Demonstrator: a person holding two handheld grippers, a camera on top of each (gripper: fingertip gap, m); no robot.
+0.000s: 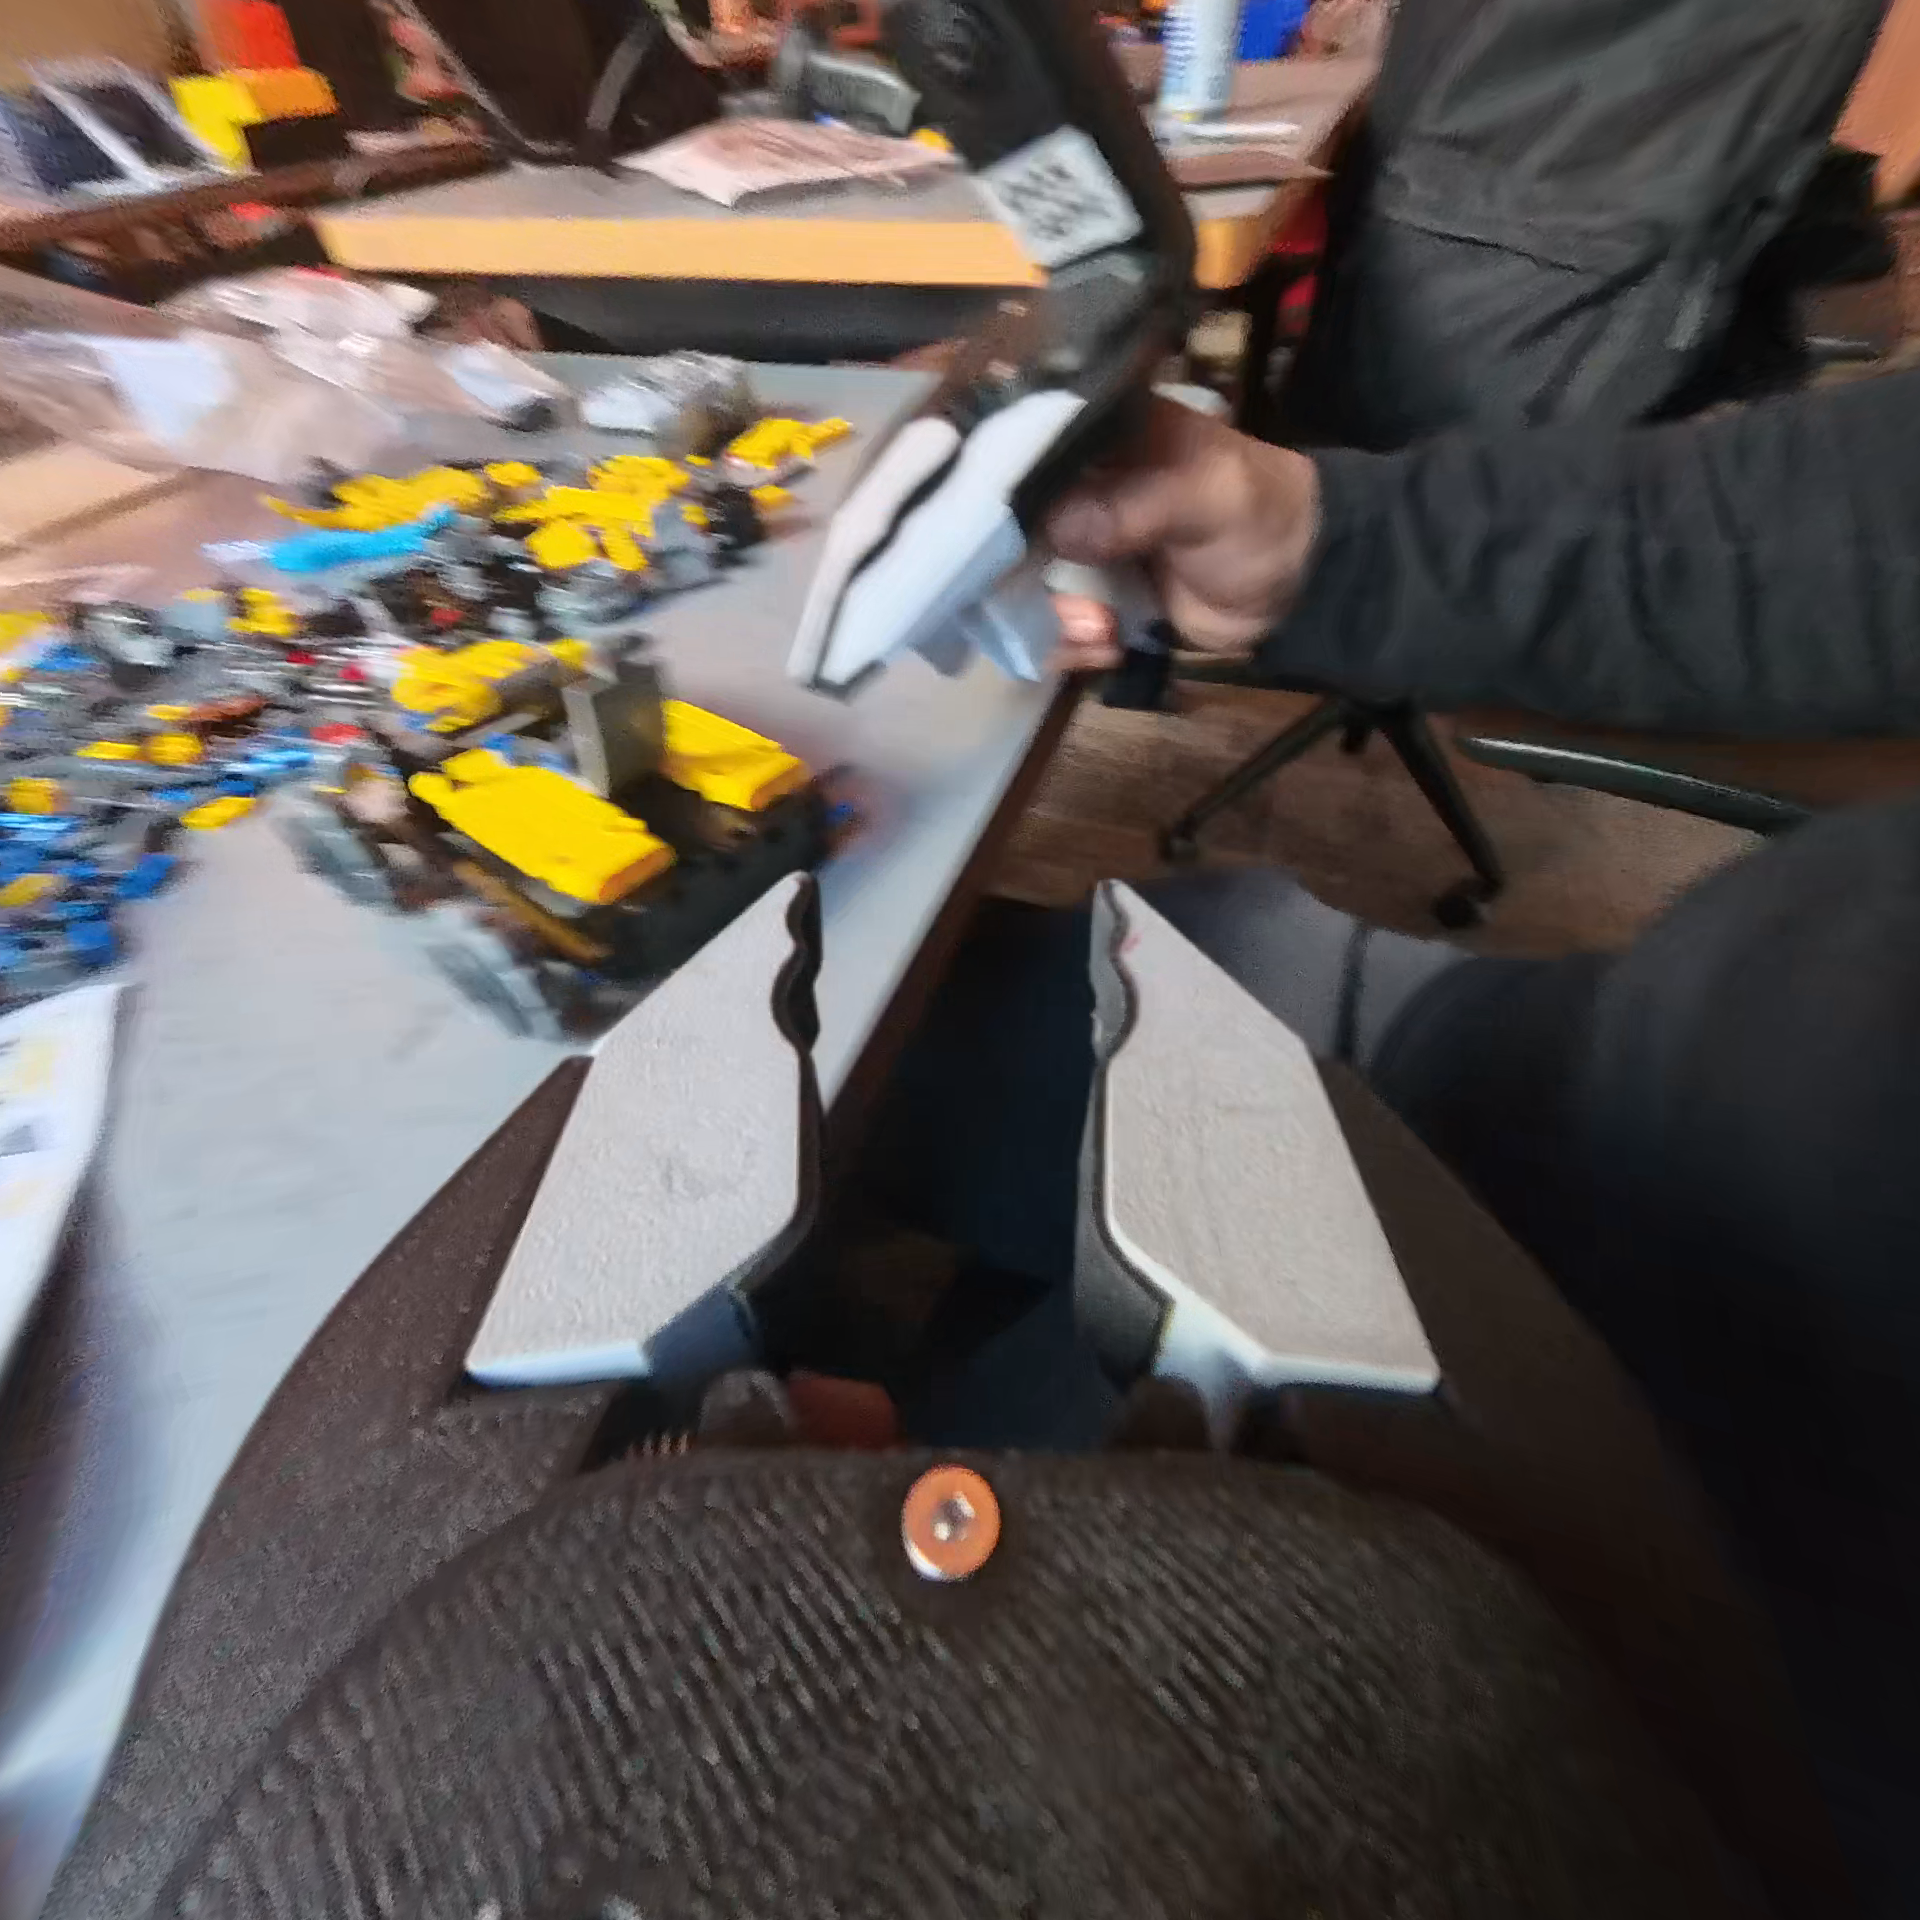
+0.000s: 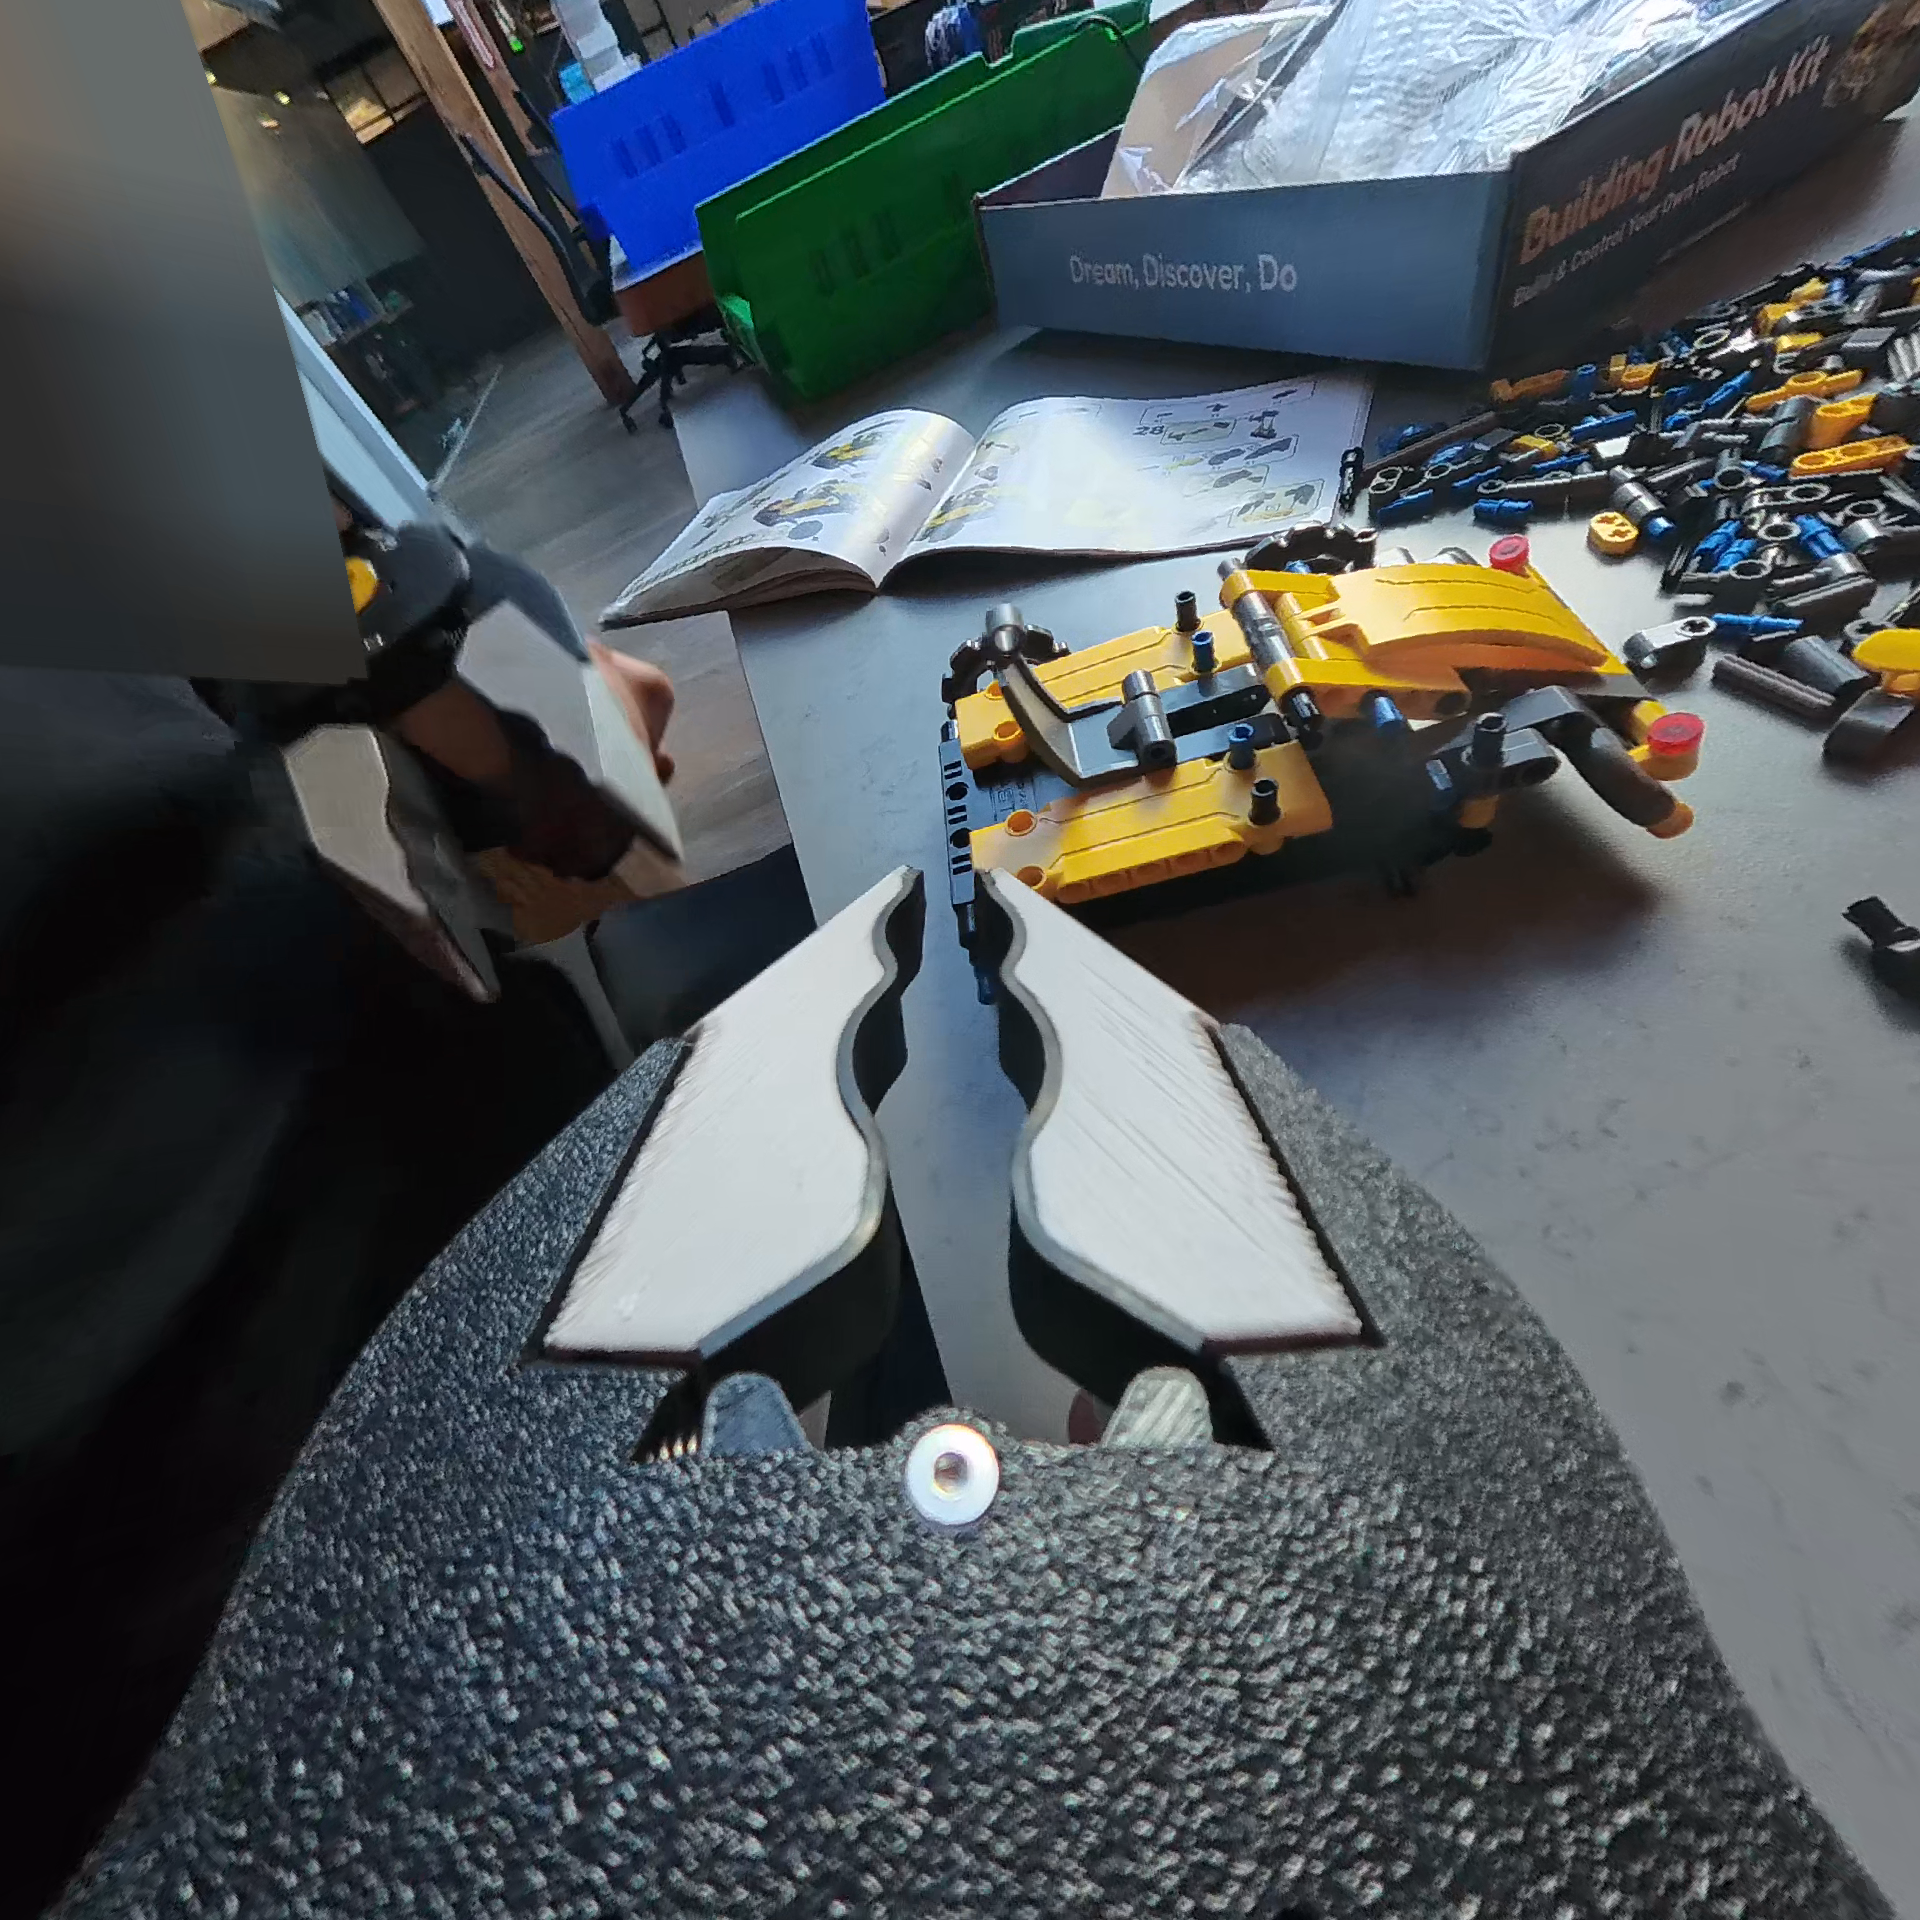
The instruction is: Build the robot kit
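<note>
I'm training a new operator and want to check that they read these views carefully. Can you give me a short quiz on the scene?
1. True or false: the left gripper is open, with nothing between its fingers.
2. What lies open on the table beyond the yellow model? A) instruction booklet B) laptop C) baking tray
3. Fill in: in the right wrist view, the loose parts lie to the ___ of the yellow model.

Key: 1 true; 2 A; 3 right.
</note>
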